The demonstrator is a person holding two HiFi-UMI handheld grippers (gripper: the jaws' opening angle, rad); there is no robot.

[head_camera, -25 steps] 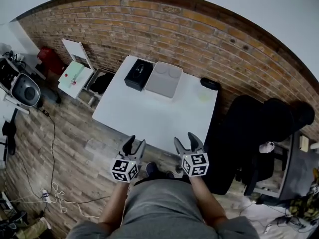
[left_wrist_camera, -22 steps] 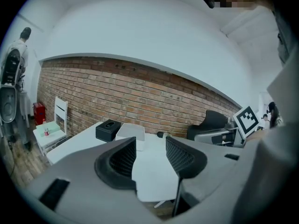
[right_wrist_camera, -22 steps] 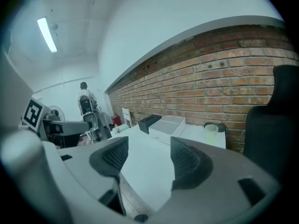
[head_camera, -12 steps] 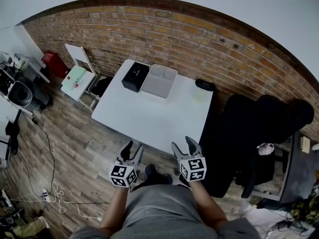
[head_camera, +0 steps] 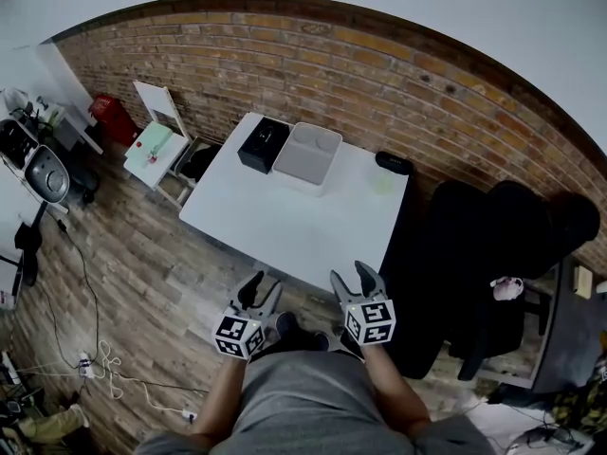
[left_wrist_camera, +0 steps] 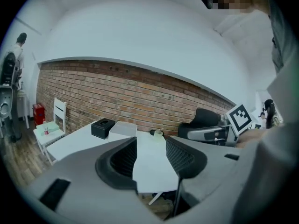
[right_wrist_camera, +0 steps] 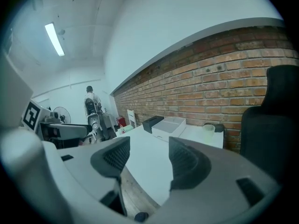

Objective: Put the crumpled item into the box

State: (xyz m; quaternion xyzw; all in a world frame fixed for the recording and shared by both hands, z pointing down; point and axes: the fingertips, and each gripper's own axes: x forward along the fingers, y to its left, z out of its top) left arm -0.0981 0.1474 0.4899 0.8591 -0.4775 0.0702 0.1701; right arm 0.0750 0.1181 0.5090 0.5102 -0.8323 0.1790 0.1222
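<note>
We stand before the white table (head_camera: 285,218), which is pushed against a brick wall (head_camera: 379,74). At its far edge sits the open grey box (head_camera: 308,152), with a black box (head_camera: 263,143) just beside it on the left. Our left gripper (head_camera: 266,284) and right gripper (head_camera: 353,275) hover off the near edge, jaws spread (nothing between them). The pale crumpled item (head_camera: 382,180) lies right of the grey box, apart.

A white table (head_camera: 285,221) stands on plank floor (head_camera: 133,273) near a brick wall (head_camera: 398,64), black chair (head_camera: 493,245) beside it.
</note>
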